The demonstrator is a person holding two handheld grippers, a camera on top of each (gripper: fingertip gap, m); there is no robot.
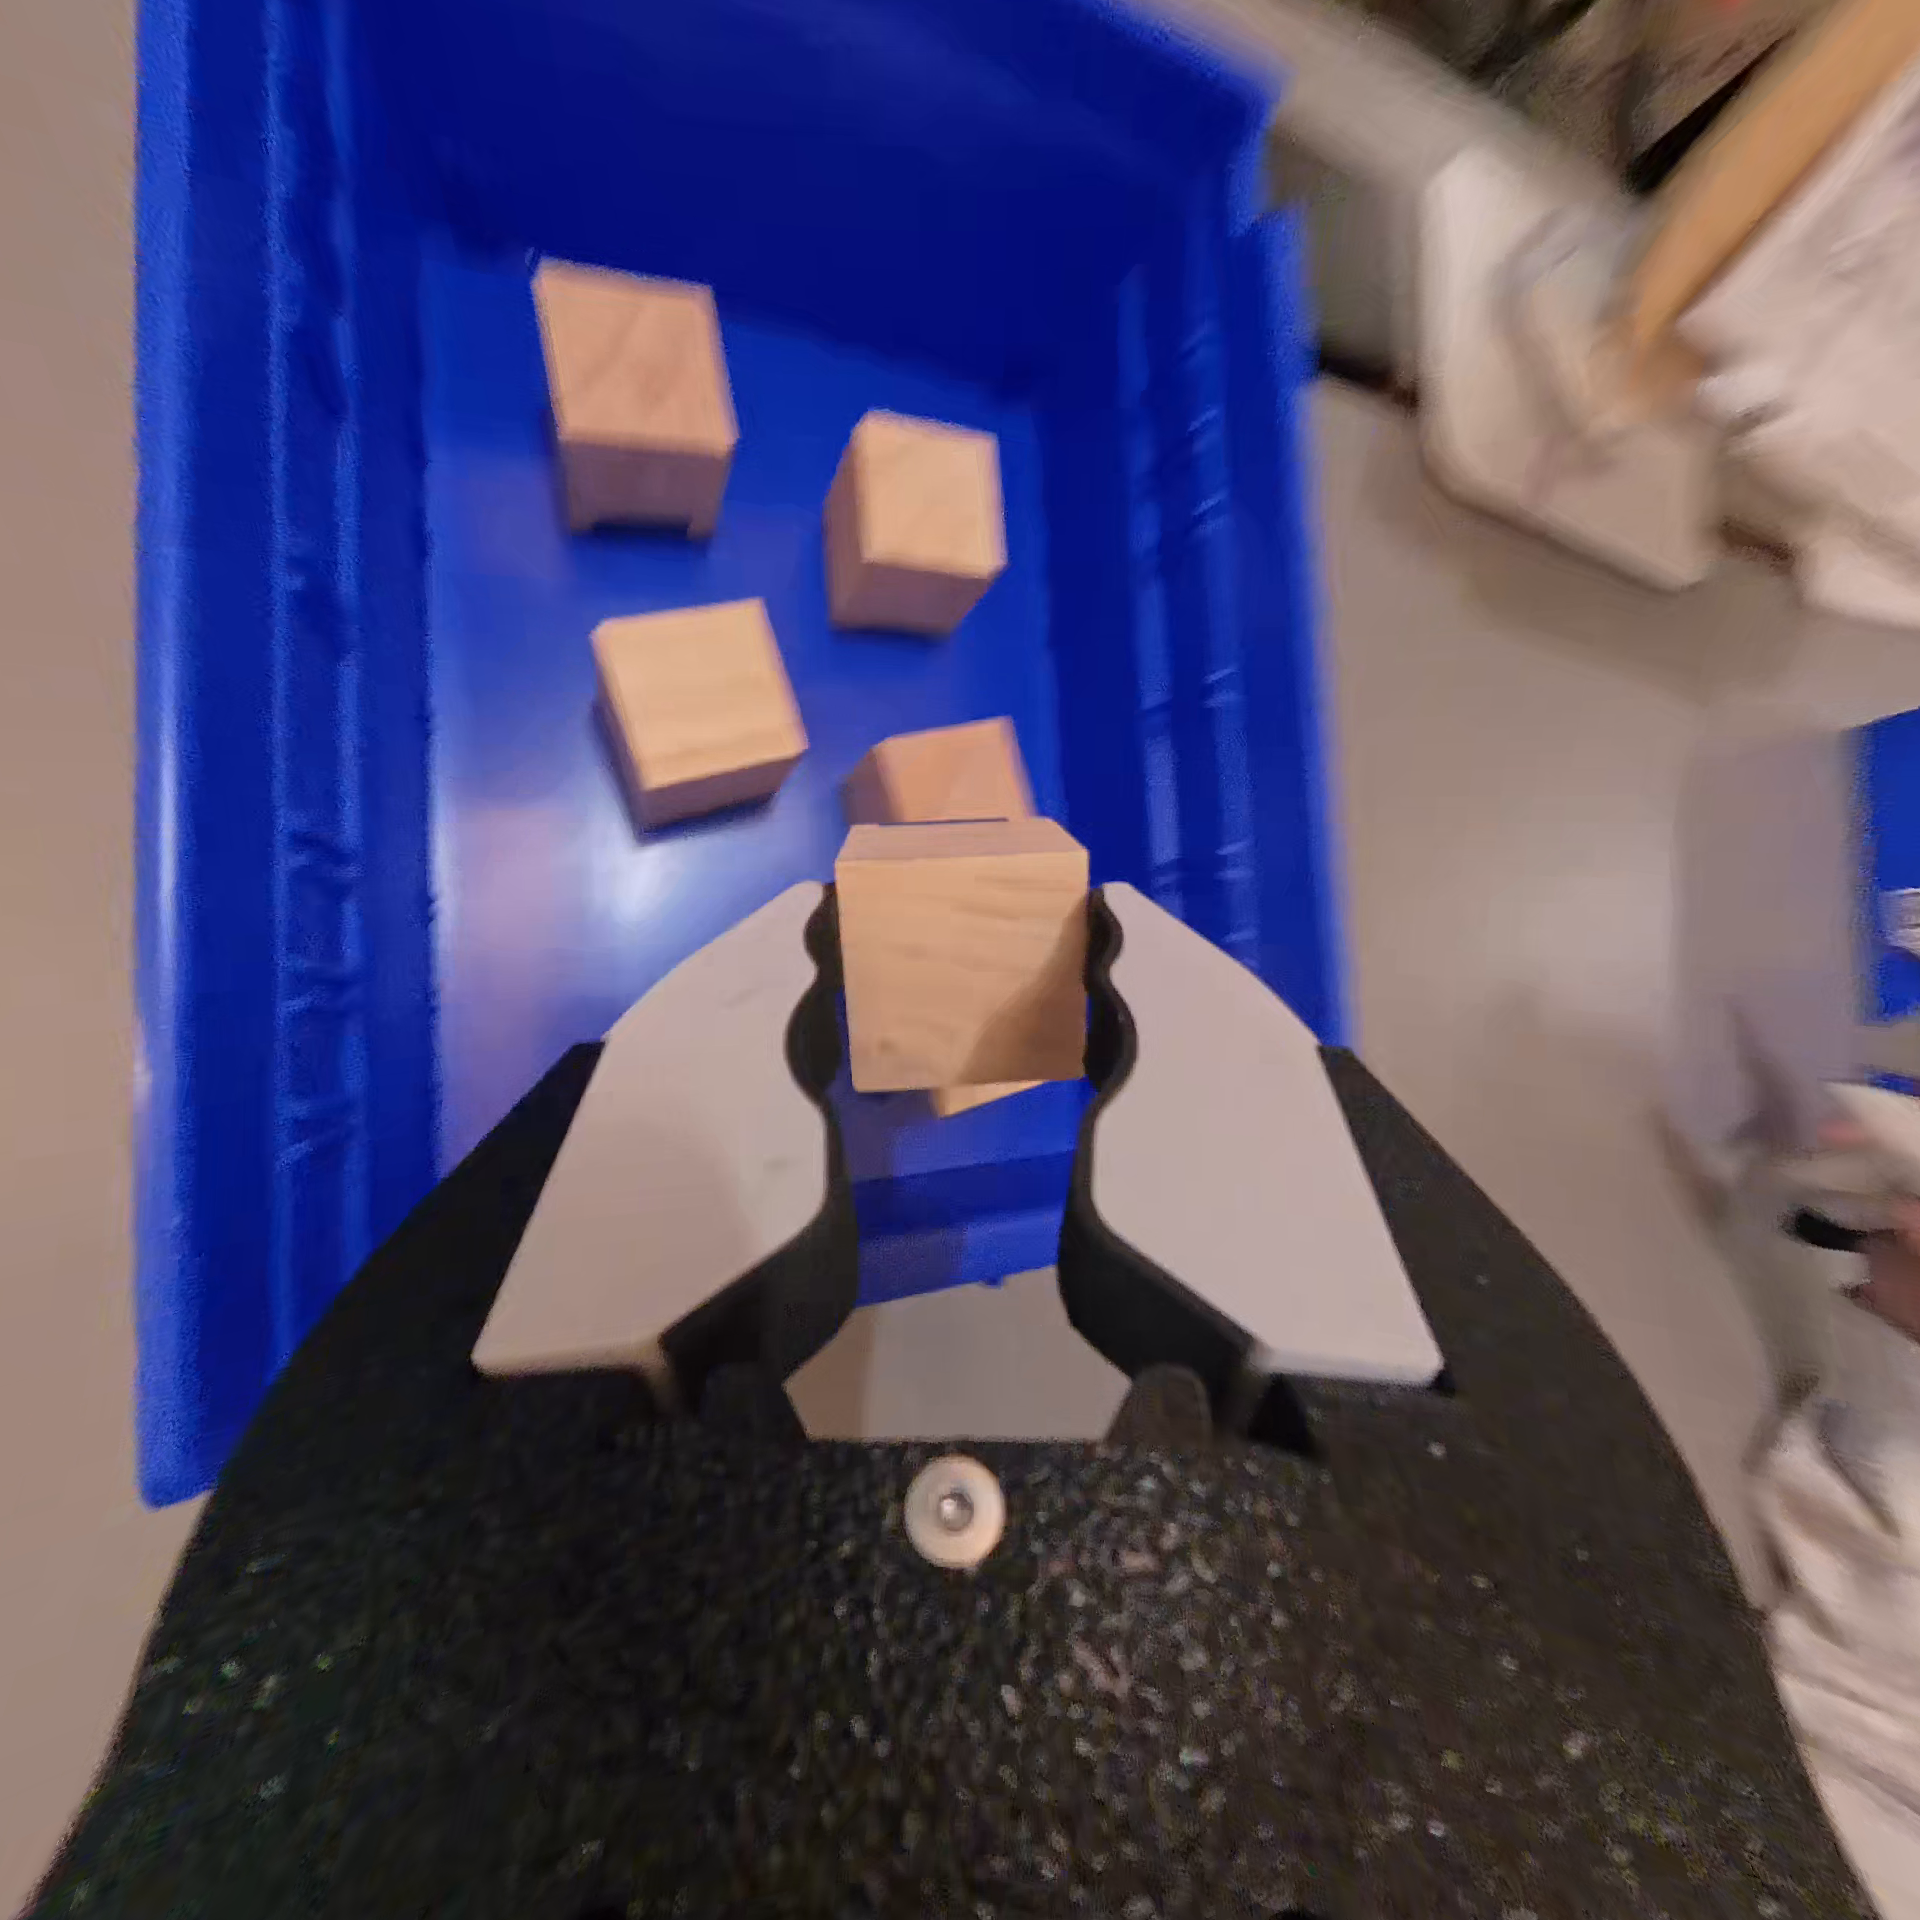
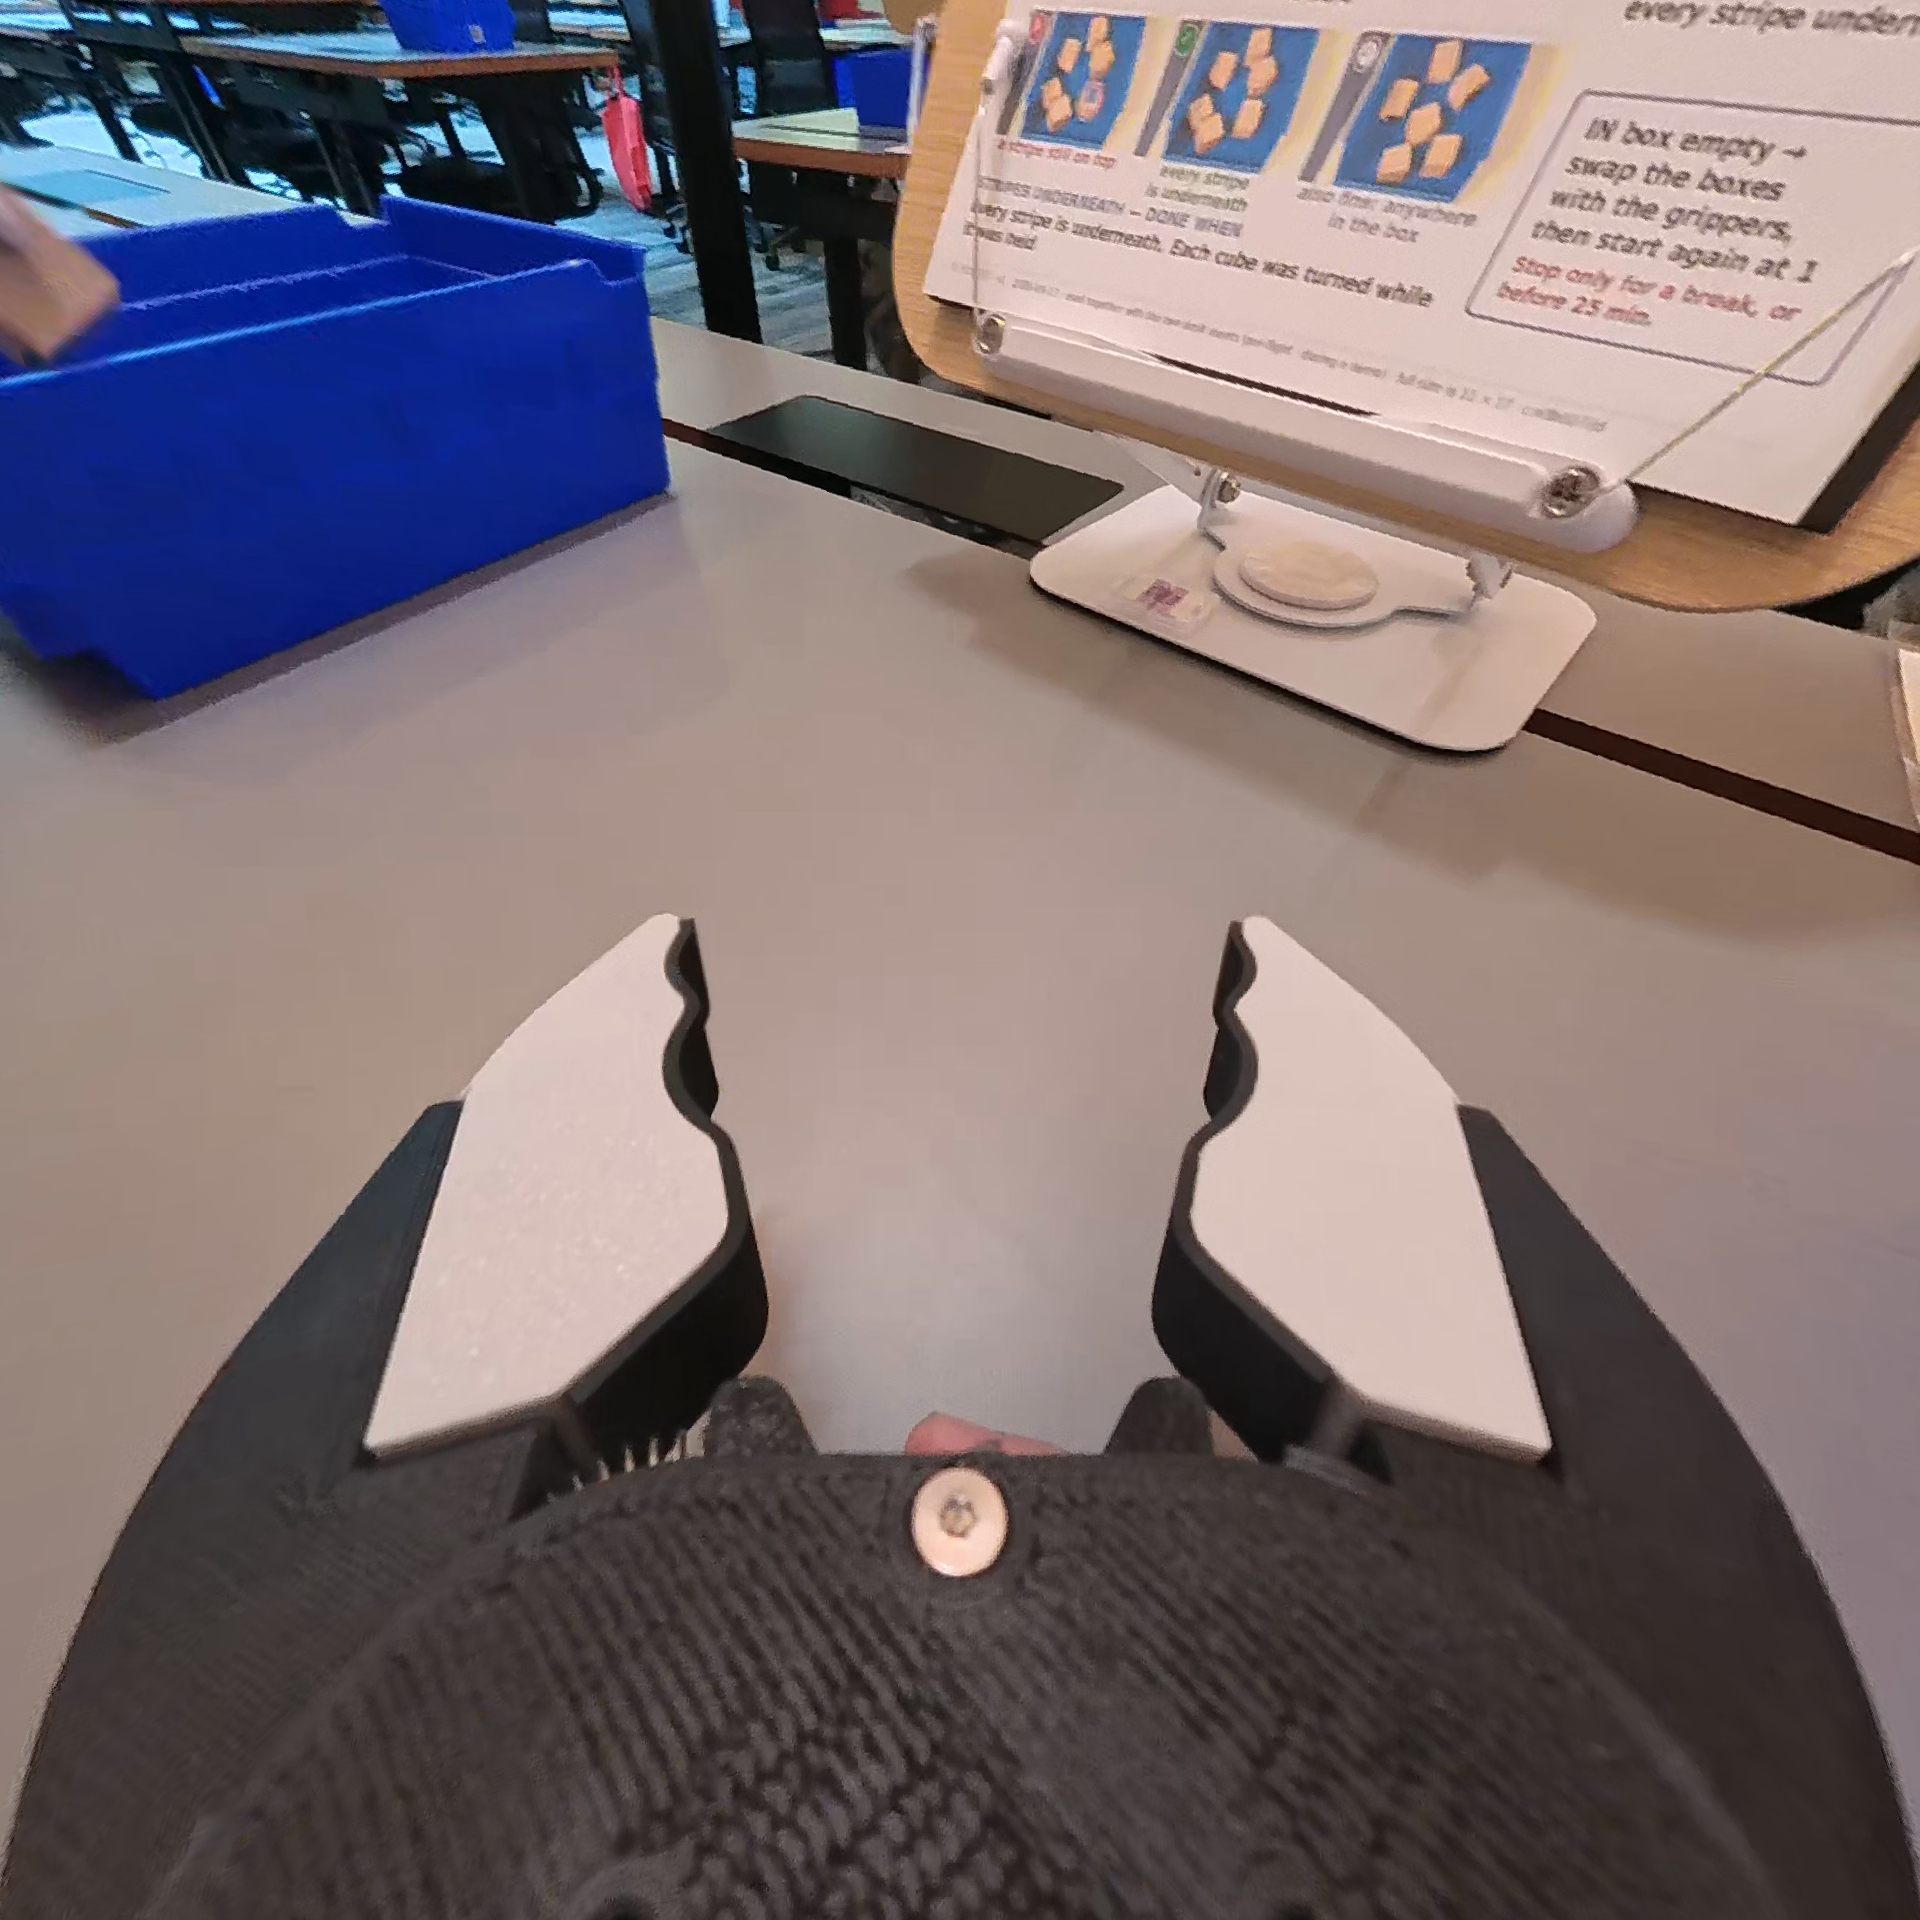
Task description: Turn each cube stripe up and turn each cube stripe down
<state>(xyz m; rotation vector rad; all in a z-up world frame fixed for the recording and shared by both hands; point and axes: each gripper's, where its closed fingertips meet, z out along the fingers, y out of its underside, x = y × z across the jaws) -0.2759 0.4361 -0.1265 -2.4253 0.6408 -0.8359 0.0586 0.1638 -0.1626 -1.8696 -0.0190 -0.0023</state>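
Left wrist view: left hand-held gripper [image 1: 961, 961] clamps light, rigid pale wooden cube [image 1: 961, 951] by flat opposite faces over blue plastic bin [image 1: 260, 727]; right hand-held gripper [image 2: 961, 997] gapes empty over grey desk [image 2: 935, 748].

Pale matt wooden cubes [image 1: 961, 956] lie in a glossy blue plastic bin [image 1: 260, 727] on a smooth grey table [image 2: 935, 779].

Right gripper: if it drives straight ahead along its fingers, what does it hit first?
Probably nothing soon. The open right gripper points across the bare grey tabletop. Farther on, roughly in line, lies the flat black rectangular panel near the table's far edge; the white stand base sits to the right. Depth is unclear.
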